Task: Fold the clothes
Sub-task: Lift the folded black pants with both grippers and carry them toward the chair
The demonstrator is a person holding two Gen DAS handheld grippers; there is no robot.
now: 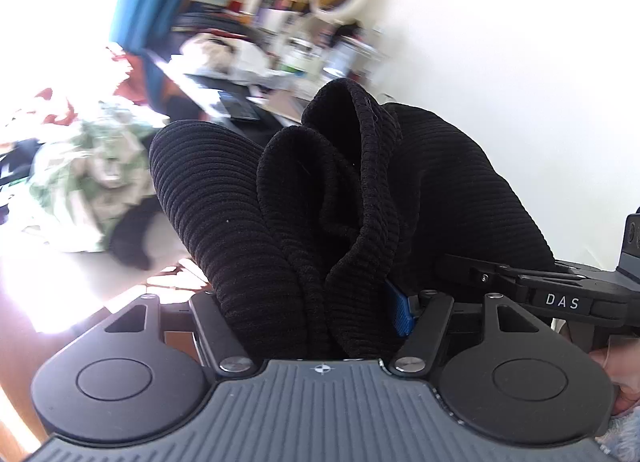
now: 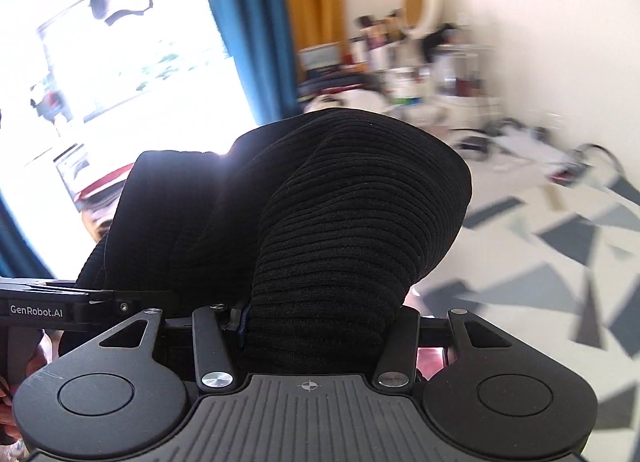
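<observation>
Black ribbed knit garment (image 1: 320, 198) is bunched thick between the fingers of my left gripper (image 1: 316, 314), filling the lower centre of that view, and my right gripper (image 2: 316, 326) pinches another wad of it (image 2: 328, 222) the same way. I hold it at two points, side by side, probably so it hangs clear for folding.

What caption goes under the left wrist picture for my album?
Left tongs gripping a bunched black knit, with a blurry messy desk behind.
</observation>
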